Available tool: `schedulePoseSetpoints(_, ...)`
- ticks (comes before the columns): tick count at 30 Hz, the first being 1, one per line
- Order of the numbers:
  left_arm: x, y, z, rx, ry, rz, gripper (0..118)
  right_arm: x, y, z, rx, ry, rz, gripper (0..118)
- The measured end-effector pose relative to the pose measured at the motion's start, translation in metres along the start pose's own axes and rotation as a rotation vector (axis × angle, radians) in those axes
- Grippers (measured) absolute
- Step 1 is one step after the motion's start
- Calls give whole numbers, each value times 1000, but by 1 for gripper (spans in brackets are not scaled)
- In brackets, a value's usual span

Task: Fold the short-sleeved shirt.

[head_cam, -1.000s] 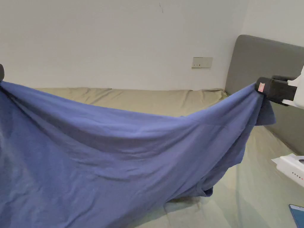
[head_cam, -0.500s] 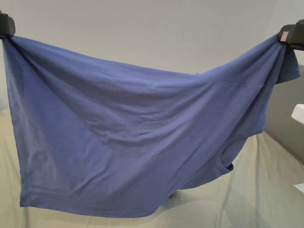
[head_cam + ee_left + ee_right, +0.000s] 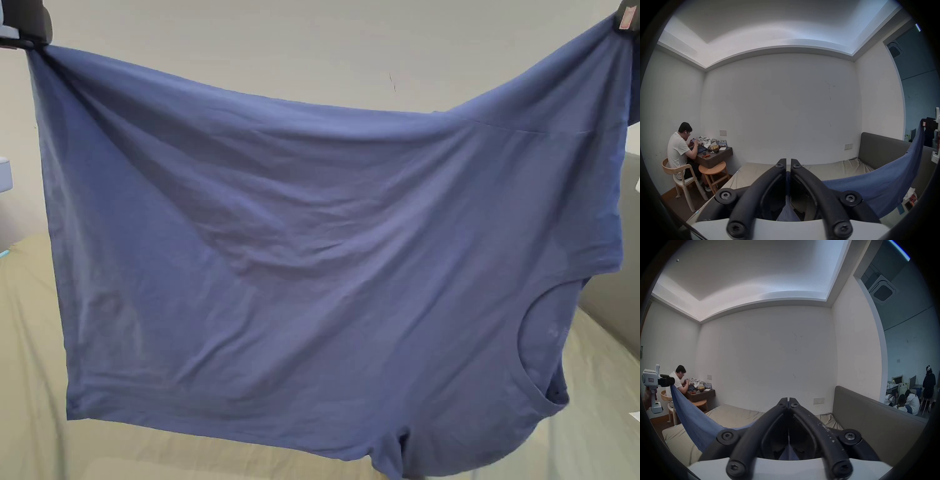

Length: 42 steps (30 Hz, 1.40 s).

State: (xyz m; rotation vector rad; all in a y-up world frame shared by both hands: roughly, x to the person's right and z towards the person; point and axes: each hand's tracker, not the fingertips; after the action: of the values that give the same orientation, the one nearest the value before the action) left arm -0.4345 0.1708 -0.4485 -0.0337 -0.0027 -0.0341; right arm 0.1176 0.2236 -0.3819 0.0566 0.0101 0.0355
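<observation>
Right now the big soft blue short-sleeved shirt (image 3: 325, 250) is hanging in the air like a curtain, well above the tan bed sheet (image 3: 31, 350), with its round neck hole (image 3: 540, 350) pointing to the right side. It is probably being held up high and pulled wide so the wrinkles are falling out and it is hanging flat before it is laid down for folding. One top corner is sitting inside the left black two-jaw gripper (image 3: 788, 168), whose jaws are squeezing together on the cloth. The other top corner is sitting inside the right black two-jaw gripper (image 3: 788, 400), which is pinching the cloth the same way. Between the two, the top edge is sagging a little in the middle. Behind the shirt, the plain white wall (image 3: 281, 56) is showing.
</observation>
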Motion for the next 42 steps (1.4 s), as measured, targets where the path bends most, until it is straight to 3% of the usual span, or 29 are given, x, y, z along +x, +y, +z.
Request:
schedulePoseSetpoints(16, 8, -2, -48, -46, 26, 12, 3, -5, 17, -68, -2, -43, 19, 0)
schedulePoseSetpoints(36, 10, 36, -175, -60, 99, 39, 3, -35, 66, -201, 18, -70, 57, 0)
schedulePoseSetpoints(42, 8, 22, -209, -82, 115, 42, 3, -42, 53, -235, 7, -64, 58, 0)
